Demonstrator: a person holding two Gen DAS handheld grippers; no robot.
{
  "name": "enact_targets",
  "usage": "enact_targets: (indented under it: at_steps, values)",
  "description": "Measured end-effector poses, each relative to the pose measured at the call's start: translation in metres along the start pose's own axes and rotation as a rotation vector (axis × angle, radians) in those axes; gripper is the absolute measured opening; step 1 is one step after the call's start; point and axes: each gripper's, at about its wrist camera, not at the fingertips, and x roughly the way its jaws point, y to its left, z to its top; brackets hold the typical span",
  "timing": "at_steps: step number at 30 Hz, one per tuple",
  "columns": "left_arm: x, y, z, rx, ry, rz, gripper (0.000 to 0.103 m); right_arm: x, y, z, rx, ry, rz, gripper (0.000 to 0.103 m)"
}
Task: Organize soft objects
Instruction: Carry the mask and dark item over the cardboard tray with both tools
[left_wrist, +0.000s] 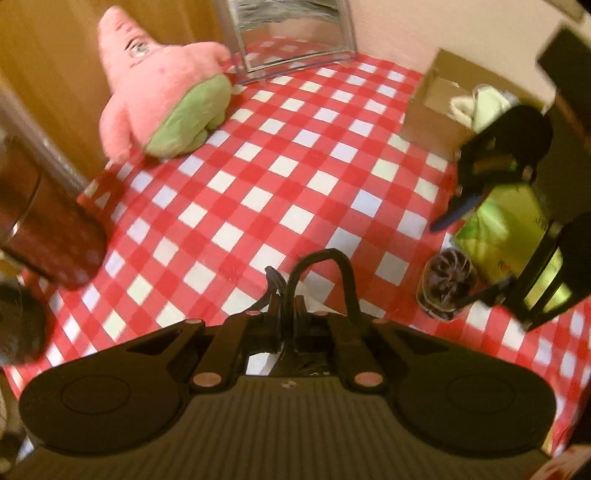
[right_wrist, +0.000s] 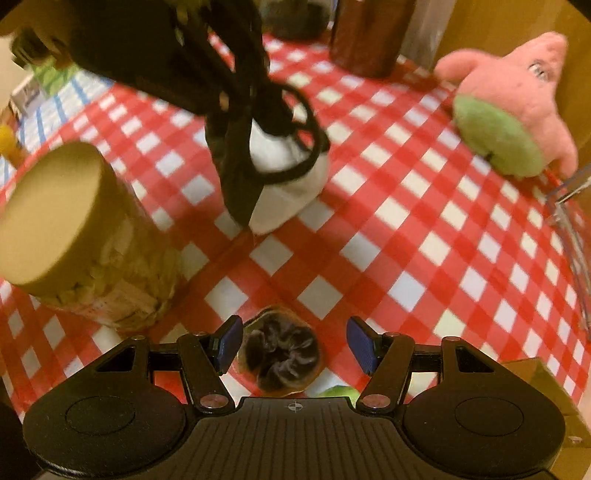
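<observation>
- The left gripper (right_wrist: 255, 147) was clamped on a white soft cloth item with black loop straps (right_wrist: 288, 173), which hung above the red-and-white checked tablecloth (left_wrist: 280, 177); in its own view only the black straps (left_wrist: 321, 266) showed past the closed fingers.
- The right gripper (right_wrist: 293, 345) had its jaws apart, the blue pads (right_wrist: 360, 345) either side of a small dark-topped jar (right_wrist: 280, 354) without touching it.
- The pink star-shaped plush toy with green shorts (left_wrist: 166, 88) lay at 11 o'clock in the left view, against the wooden wall, just beside a clear plastic bin (left_wrist: 295, 37) at 12 o'clock.
- The middle of the cloth was open room, from the plush across to the table's right edge at 2 o'clock, where a brown cardboard box (left_wrist: 432, 107) stood.
- A tall jar with a tan lid (right_wrist: 66, 221) crowded the right view at 9 o'clock; a dark red cylinder (right_wrist: 369, 37) stood at 12 o'clock.
</observation>
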Motion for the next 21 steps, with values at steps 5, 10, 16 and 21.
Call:
enact_targets:
  at_steps: [5,10,16,21]
  values:
    - [-0.003,0.006,-0.008,-0.073,-0.01,-0.015,0.005,0.027,0.005,-0.002,-0.051,0.097,-0.015,0.062]
    - [-0.005,0.011,-0.013,-0.118,-0.015,-0.013,0.005,0.039,0.014,-0.006,-0.102,0.134,-0.022,0.038]
    - [-0.015,0.02,-0.018,-0.18,-0.026,0.019,0.005,0.029,0.015,-0.006,-0.09,0.081,-0.04,0.013]
    - [-0.031,0.024,-0.021,-0.247,-0.042,0.064,0.005,0.005,0.006,0.0,0.001,-0.028,-0.077,0.012]
